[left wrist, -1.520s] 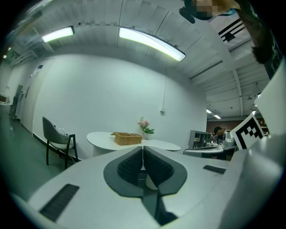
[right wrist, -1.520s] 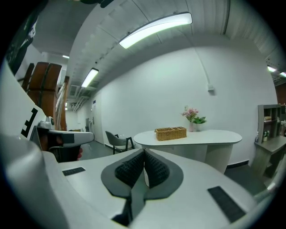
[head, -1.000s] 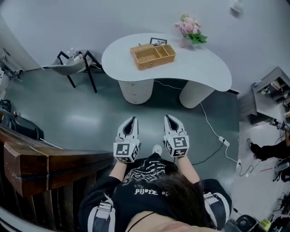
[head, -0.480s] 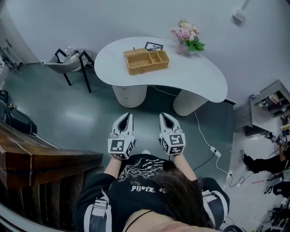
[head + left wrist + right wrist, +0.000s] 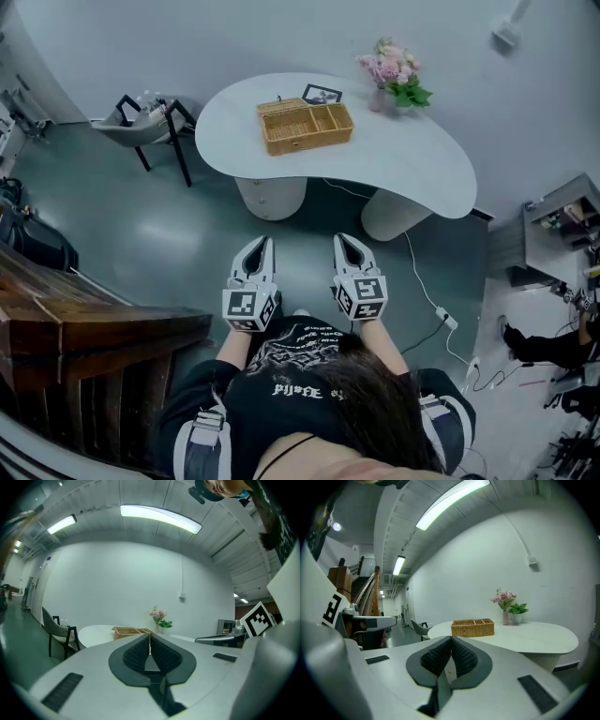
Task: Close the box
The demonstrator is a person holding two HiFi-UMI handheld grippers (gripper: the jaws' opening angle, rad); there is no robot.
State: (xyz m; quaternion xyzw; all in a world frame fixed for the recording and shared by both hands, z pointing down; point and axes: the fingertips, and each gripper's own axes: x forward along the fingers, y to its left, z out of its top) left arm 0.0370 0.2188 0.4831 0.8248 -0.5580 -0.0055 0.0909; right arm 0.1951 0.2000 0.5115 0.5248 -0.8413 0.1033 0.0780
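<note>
Head view, from its left edge: a wooden stair rail [image 5: 84, 328] fills the lower left, and a chair [image 5: 141, 127] stands at the upper left, just beside the white surface [image 5: 412, 159]. At upper middle, on that surface, sits the wicker box [image 5: 305, 125]. Its compartments show from above, so the closing is not yet done. A small picture frame [image 5: 322, 94] is just above it in the frame, and a vase of flowers [image 5: 398, 70] stands further right. At lower middle the left claw [image 5: 265, 242] and, to its right, the right claw [image 5: 340, 240] are held side by side before the person's chest, both aimed up the frame toward the box. Each gripper view shows its jaws pressed together with nothing between them. That carrying pose likely suits an approach: the box is well apart, with floor [image 5: 187, 234] between.
</note>
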